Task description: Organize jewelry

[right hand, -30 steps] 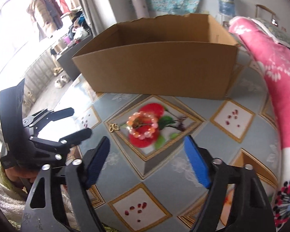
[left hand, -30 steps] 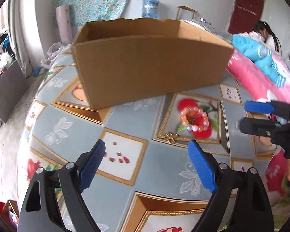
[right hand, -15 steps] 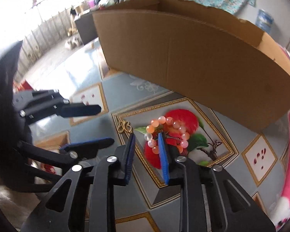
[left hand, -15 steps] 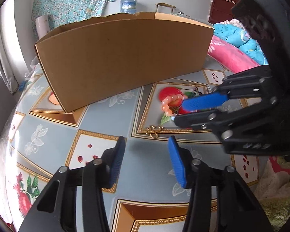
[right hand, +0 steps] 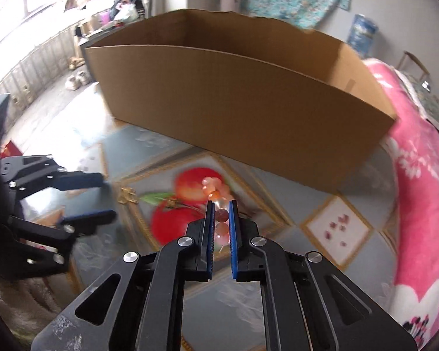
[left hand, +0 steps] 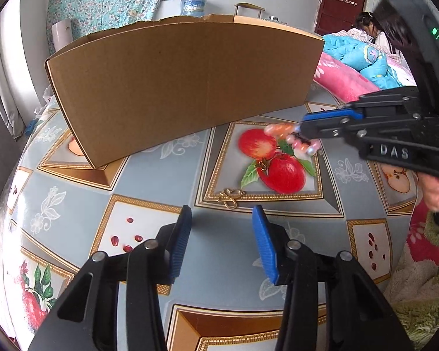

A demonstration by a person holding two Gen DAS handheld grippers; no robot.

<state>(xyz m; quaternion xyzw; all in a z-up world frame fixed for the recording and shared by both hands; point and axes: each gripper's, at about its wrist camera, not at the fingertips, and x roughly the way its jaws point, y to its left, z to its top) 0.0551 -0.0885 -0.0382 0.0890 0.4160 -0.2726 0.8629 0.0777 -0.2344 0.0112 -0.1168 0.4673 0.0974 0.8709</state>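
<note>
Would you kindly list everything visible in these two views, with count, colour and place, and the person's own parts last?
Bead bracelet: one, orange and pink, clamped in the right gripper above the apple picture.
Gold clasp: one, gold, lying on the tablecloth ahead of the left gripper.
Cardboard box: one, brown, open-topped, at the back of the table.
Tablecloth: one, grey-blue with fruit panels, covering the table.
Blanket: one, pink, floral, at the table's right.
Water bottle: one, blue, behind the box.
Left gripper: black, blue pads, jaws apart, nothing between them.
Right gripper: black, blue pads; jaws have just been closing, now pinching the bracelet.
</note>
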